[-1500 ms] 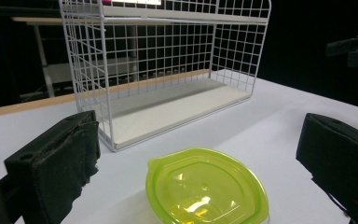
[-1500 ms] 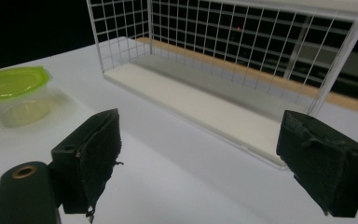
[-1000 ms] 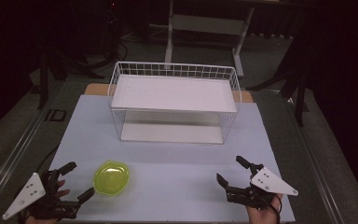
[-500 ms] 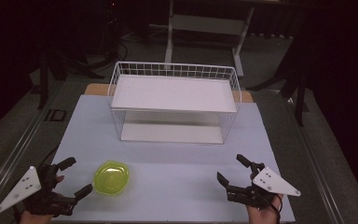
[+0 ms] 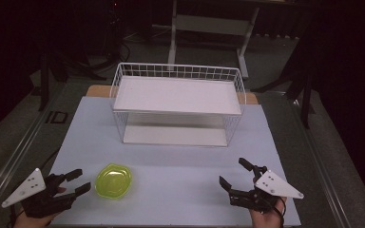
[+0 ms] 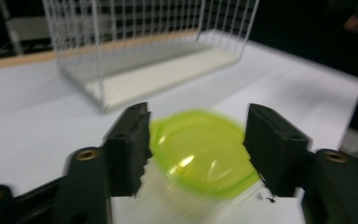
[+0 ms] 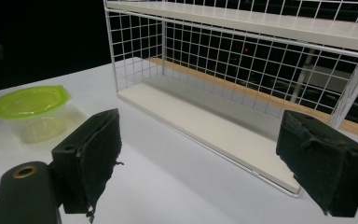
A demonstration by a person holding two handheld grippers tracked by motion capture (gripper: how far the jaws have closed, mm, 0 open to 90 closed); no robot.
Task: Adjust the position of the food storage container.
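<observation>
Left gripper view: the left gripper [image 6: 196,144] has just been narrowing its jaws, and the green-lidded container [image 6: 203,151] sits between the pads, though contact is not clear through the blur. It rests on the white table [image 5: 180,161], near its front edge and well apart from the wire shelf rack [image 5: 178,95]. The right gripper [image 7: 200,154] hangs open and empty. Judging by this, grasping is barely begun; lifting and placing remain.
</observation>
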